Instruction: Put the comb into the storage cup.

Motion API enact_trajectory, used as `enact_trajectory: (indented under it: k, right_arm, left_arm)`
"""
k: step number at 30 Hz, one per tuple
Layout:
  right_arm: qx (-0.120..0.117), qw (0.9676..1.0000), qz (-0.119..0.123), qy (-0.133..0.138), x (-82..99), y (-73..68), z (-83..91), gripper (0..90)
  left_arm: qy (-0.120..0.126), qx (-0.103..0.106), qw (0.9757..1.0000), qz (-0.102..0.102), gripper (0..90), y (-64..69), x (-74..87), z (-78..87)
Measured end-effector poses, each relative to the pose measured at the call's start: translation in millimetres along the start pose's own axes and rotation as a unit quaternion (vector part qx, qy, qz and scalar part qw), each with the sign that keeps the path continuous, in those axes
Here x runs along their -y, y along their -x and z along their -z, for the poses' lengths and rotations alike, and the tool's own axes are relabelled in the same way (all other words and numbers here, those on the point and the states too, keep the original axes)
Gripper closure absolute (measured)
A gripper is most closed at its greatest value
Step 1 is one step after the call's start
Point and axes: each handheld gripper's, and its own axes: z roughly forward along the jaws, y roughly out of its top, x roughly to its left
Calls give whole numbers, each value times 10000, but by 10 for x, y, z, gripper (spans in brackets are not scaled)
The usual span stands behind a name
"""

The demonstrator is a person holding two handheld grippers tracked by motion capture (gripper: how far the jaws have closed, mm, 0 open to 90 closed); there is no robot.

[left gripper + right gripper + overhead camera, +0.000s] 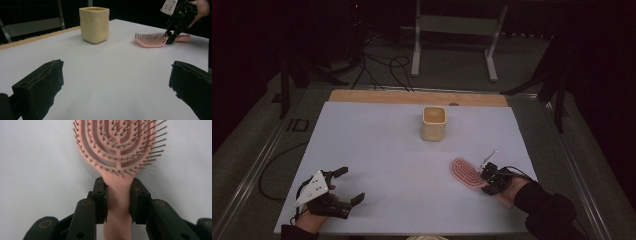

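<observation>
Near the table's (377, 150) right front corner, the right tongs (118, 195) clamp the pink hairbrush (117, 147) by its handle; the left tongs (343, 187) rest gaping wide, empty, at the left front corner.

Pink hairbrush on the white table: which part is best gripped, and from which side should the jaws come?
Grip the pink hairbrush by its narrow, smooth handle, just below the bristled head, coming from the handle end with one jaw on each side. It lies flat with bristles up, so the wide head offers no clean hold. The right gripper already straddles the handle this way.
</observation>
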Motion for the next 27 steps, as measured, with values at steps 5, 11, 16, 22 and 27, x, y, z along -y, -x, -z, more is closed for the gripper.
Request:
enact_trajectory:
  k: [5, 11, 16, 22, 27]
  right_arm:
    - [-93, 9996, -47, 256, 46, 42, 15, 701]
    - [-171, 9981, -75, 591, 38, 43, 77, 703]
    - [-244, 9962, -68, 835, 9, 25, 132, 704]
    - [-342, 9907, -31, 1313, -68, -52, 217, 705]
    - [-429, 9867, -29, 1565, -107, -89, 235, 706]
  left_arm:
    - [-6, -8, 10000, 8, 1, -8, 4, 0]
    - [-8, -2, 10000, 12, 1, -5, 5, -3]
    - [-10, -5, 10000, 7, 1, -4, 4, -3]
    - [-25, -8, 10000, 1, 1, -1, 3, -3]
    - [-20, -8, 10000, 10, 1, -3, 3, -2]
